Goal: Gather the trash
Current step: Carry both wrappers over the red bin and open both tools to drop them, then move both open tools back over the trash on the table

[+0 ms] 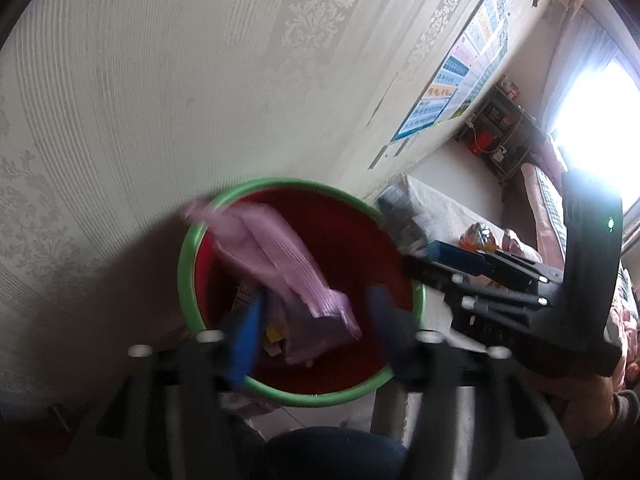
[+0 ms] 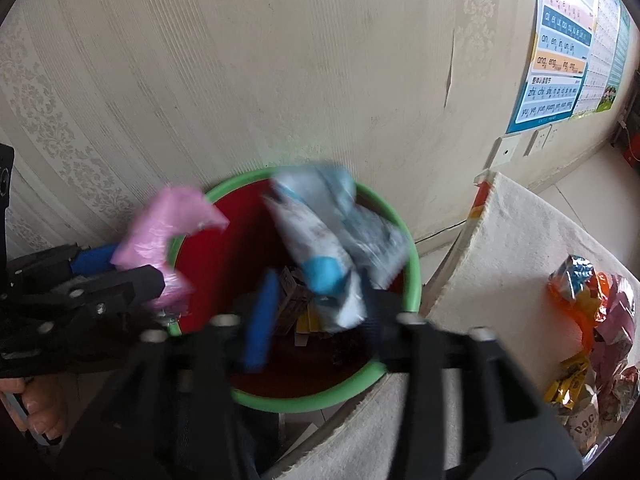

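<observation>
A red bin with a green rim (image 1: 192,248) stands on the floor against the wall. My left gripper (image 1: 316,328) hovers over it with its jaws apart. A pink plastic bag (image 1: 280,264), blurred, hangs loose between its fingers and over the rim. The right wrist view shows the same bin rim (image 2: 412,272). My right gripper (image 2: 320,316) is also apart above it, with a blurred white and blue wrapper (image 2: 320,248) between its fingers. Small wrappers (image 2: 300,304) lie on the bin's bottom. Each gripper appears in the other's view: the right gripper (image 1: 416,260) and the left gripper (image 2: 136,270) beside the pink bag (image 2: 160,228).
A table with a cream cloth (image 2: 500,248) stands right of the bin, with several bright snack wrappers (image 2: 592,300) on it. Wallpapered wall runs close behind the bin. A person's hand (image 2: 40,404) holds the left gripper; a knee in dark trousers (image 1: 332,452) is below.
</observation>
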Action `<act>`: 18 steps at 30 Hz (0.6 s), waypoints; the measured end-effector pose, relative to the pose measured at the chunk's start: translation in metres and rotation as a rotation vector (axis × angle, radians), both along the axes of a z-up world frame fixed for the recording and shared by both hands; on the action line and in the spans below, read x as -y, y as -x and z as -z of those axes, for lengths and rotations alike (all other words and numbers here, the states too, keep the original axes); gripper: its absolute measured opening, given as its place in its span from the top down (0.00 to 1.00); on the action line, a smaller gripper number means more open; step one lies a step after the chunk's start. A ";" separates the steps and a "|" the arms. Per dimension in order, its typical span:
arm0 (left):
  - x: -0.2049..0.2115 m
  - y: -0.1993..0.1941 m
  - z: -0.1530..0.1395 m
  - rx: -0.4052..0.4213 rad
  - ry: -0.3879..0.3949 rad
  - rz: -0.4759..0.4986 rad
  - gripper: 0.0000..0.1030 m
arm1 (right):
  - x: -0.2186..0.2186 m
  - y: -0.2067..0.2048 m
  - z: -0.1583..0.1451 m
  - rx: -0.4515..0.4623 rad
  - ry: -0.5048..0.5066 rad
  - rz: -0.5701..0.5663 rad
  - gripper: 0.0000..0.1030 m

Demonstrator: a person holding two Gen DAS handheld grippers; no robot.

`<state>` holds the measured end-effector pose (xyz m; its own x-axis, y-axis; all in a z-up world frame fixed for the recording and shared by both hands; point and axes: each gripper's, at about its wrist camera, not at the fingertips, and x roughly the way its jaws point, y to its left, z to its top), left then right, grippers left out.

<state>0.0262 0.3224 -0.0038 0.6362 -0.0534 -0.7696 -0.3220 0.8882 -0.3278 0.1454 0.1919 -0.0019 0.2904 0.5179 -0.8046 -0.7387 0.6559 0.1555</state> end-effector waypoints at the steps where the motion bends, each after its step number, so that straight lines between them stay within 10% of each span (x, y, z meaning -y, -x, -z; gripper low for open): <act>1: -0.001 0.001 -0.003 0.011 -0.005 -0.008 0.41 | 0.001 0.001 -0.001 0.008 0.000 0.003 0.33; 4: -0.003 0.003 -0.006 0.032 -0.002 -0.022 0.26 | 0.005 0.003 -0.002 0.029 0.006 0.009 0.21; 18: 0.026 0.008 -0.015 0.042 0.002 -0.010 0.14 | 0.065 0.019 -0.016 0.061 0.015 0.072 0.05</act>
<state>0.0182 0.2961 0.0109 0.6686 -0.0484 -0.7420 -0.3166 0.8844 -0.3430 0.1269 0.1265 0.0136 0.3749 0.4820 -0.7919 -0.6973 0.7095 0.1017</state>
